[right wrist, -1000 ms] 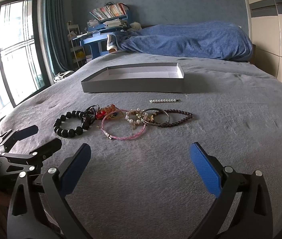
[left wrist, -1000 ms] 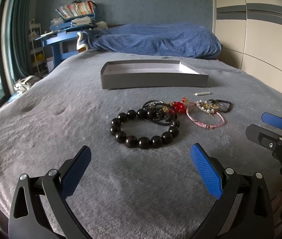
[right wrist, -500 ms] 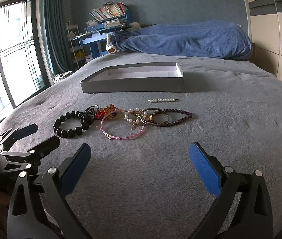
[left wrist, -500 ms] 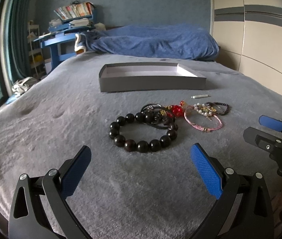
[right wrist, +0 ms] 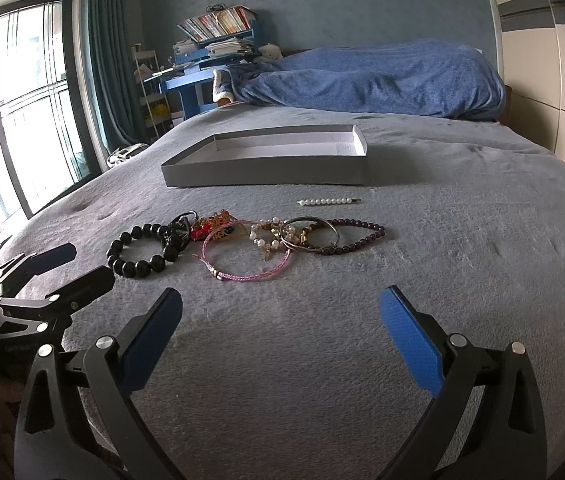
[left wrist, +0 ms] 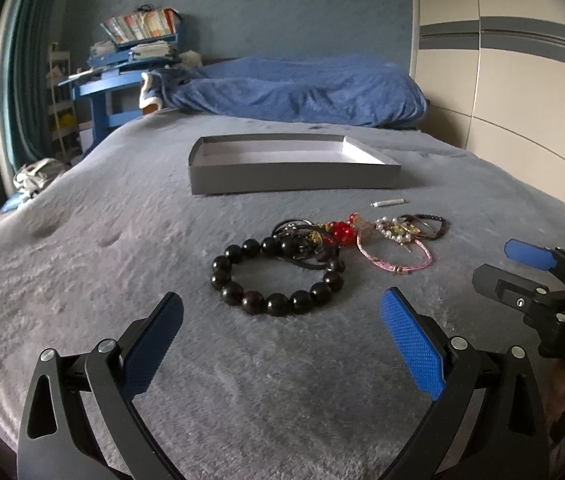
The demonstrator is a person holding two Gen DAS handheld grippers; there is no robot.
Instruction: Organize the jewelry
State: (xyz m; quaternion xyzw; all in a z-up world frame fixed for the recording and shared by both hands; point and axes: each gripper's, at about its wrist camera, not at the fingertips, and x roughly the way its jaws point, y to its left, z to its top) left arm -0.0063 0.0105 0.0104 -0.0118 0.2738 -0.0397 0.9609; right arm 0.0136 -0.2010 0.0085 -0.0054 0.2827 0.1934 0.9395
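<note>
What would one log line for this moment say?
left hand-held gripper: open, empty | right hand-held gripper: open, empty | bracelets: on bed | tray: empty

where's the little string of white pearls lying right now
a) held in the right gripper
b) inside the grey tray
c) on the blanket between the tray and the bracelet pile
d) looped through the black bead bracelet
c: the pearl string lies by itself on the grey blanket, in front of the empty grey tray and behind the bracelet pile, touching neither.
</note>
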